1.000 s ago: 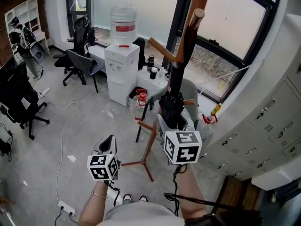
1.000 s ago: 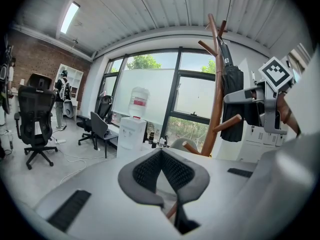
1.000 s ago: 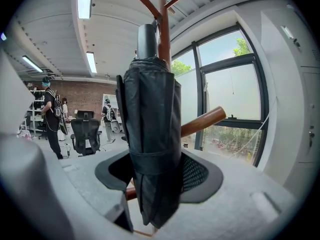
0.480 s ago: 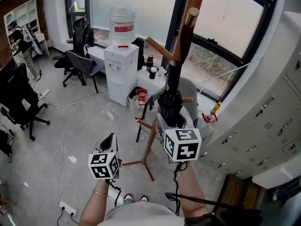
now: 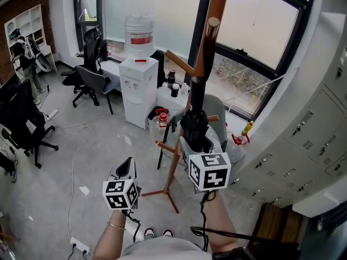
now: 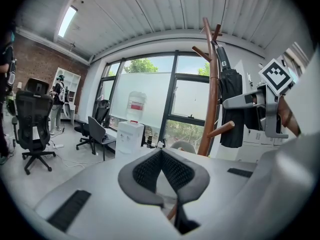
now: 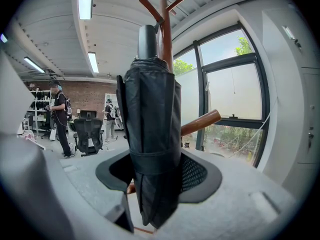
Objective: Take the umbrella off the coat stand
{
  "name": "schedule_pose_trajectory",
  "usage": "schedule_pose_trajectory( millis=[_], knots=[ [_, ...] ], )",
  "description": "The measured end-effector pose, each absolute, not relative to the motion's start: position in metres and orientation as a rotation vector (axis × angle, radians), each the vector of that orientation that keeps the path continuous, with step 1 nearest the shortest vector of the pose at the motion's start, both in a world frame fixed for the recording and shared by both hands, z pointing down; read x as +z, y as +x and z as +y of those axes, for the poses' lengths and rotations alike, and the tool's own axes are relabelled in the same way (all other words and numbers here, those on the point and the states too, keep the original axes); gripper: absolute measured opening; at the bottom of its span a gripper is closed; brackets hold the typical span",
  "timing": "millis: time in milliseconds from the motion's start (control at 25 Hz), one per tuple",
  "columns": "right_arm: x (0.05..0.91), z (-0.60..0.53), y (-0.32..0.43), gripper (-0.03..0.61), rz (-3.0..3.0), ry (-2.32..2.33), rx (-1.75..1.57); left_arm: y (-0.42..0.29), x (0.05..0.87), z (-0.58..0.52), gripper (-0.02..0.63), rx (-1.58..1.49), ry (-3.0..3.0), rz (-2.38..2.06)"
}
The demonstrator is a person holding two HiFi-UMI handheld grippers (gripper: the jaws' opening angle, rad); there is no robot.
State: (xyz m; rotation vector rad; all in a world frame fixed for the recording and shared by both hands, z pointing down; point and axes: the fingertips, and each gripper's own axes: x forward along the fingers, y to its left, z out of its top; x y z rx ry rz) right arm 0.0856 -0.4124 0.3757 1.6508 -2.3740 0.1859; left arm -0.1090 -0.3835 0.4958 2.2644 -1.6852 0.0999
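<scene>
A folded black umbrella (image 5: 194, 121) hangs upright against the wooden coat stand (image 5: 209, 37), below its slanted pegs. My right gripper (image 5: 196, 144) is shut on the umbrella's lower half. In the right gripper view the umbrella (image 7: 152, 149) fills the gap between the two dark pads (image 7: 197, 174), with a strap around it, and the coat stand (image 7: 164, 19) rises behind it. My left gripper (image 5: 126, 168) hangs lower left of the stand, shut and holding nothing. From the left gripper view (image 6: 161, 154) the umbrella (image 6: 230, 104) and the right gripper (image 6: 246, 101) show at the right.
A white water dispenser (image 5: 140, 85) stands behind the stand, with a small table of bottles (image 5: 173, 88) beside it. Office chairs (image 5: 92, 75) are at the left. Grey lockers (image 5: 303, 140) line the right wall. A cable (image 5: 73, 161) runs across the floor. People (image 7: 60, 114) stand far off.
The head view has tipped up a little. Both grippers and the umbrella keep their places.
</scene>
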Motion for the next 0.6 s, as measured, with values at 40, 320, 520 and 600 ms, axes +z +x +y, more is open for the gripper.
schedule_pose_trajectory(
  millis=[40, 320, 520, 600],
  knots=[
    [0.375, -0.411, 0.086, 0.239, -2.374, 1.650, 0.187, -0.108, 0.495, -0.383, 0.000, 0.099, 2.267, -1.683],
    [0.370, -0.402, 0.088, 0.239, -2.381, 1.638, 0.186, -0.103, 0.494, -0.380, 0.000, 0.089, 2.270, -1.664],
    [0.363, -0.399, 0.089, 0.239, -2.390, 1.624, 0.172, -0.100, 0.485, -0.381, 0.000, 0.084, 2.292, -1.659],
    [0.358, -0.397, 0.089, 0.239, -2.395, 1.622, 0.162, -0.099, 0.482, -0.381, 0.000, 0.076, 2.296, -1.661]
  ],
)
